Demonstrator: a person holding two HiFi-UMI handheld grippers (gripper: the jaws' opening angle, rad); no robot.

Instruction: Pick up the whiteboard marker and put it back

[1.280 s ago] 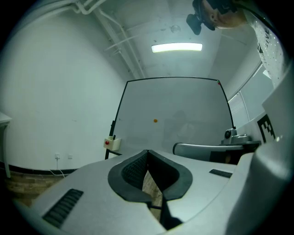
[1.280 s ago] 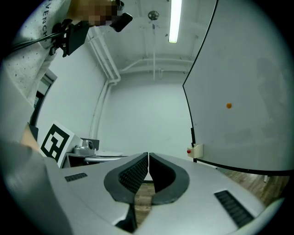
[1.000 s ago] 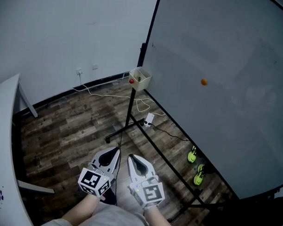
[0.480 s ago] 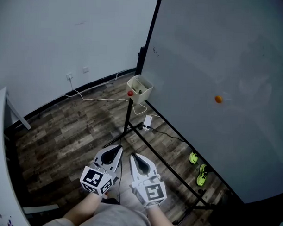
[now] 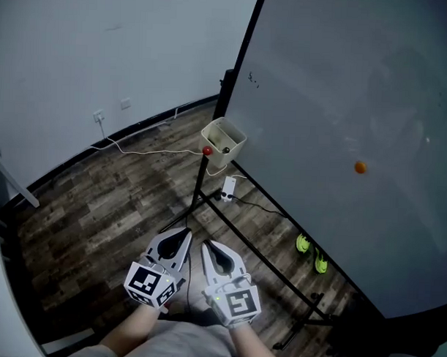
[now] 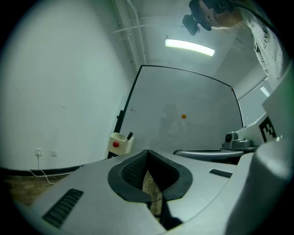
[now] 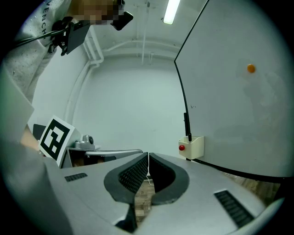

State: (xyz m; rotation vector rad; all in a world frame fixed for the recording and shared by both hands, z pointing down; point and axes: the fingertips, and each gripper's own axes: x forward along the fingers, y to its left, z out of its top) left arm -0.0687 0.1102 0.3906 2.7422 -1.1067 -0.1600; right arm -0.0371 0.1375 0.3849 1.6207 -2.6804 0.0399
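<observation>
Left gripper (image 5: 176,243) and right gripper (image 5: 215,256) sit side by side at the near edge of the head view, each in a hand, over the dark wood-plank floor (image 5: 98,206). Each carries a cube with black square markers. Far right stands the large white whiteboard (image 5: 344,90) on a black stand, with a small orange round magnet (image 5: 361,167) on it. The faint marks near its far left corner are too small to read. A cream open-top box (image 5: 223,141) with a red round knob (image 5: 207,151) hangs at the board's lower left corner. On the floor beneath lie a white power strip (image 5: 227,187) and two bright green shoes (image 5: 311,254).

From the left gripper view, the left gripper (image 6: 148,153) has its jaws pressed together at the tips, with nothing between them. The dark-capped whiteboard marker (image 6: 130,136) stands in the cream box, well away from both grippers.

From the right gripper view, the right gripper (image 7: 148,158) is likewise closed and empty. Print on a light garment at the upper left is only partly legible.
</observation>
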